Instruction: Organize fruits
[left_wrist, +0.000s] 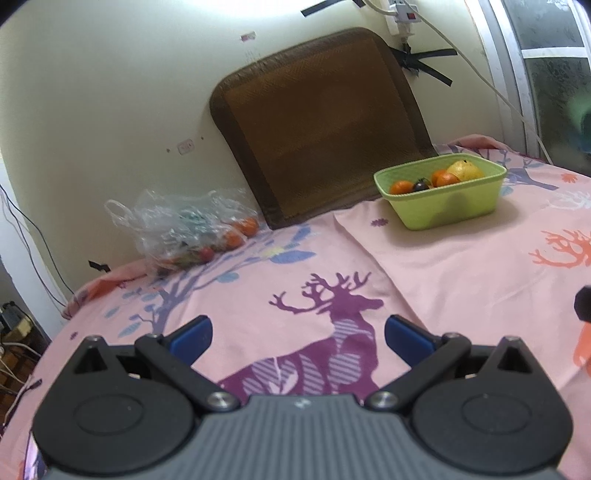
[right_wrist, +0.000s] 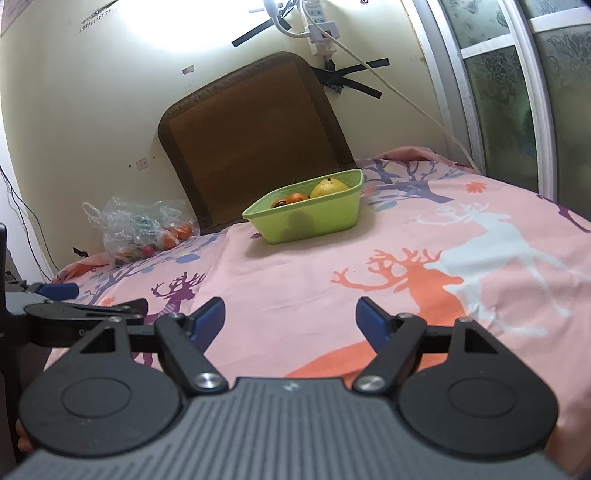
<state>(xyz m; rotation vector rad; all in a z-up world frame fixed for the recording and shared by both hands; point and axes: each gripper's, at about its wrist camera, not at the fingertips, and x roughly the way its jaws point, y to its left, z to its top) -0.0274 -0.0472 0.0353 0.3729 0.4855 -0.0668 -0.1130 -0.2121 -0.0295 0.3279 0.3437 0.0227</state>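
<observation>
The green basket (left_wrist: 441, 201) sits far on the pink deer-print sheet (left_wrist: 461, 280), near the brown mat (left_wrist: 317, 122) leaning on the wall. Its long axis runs left to right, its near-left corner turned toward the cameras. It holds oranges (left_wrist: 401, 187), a dark fruit and a yellow fruit (left_wrist: 464, 170). Far left lies a clear plastic bag (left_wrist: 177, 225) with more fruit. The left gripper (left_wrist: 298, 334) and right gripper (right_wrist: 290, 317) both hover spread and empty.

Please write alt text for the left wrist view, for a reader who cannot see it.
The open left claw hovers empty over a pink deer-print bedsheet. Beyond it stand a green basket of fruit and, leftward by the wall, a clear plastic bag holding more fruit.
</observation>
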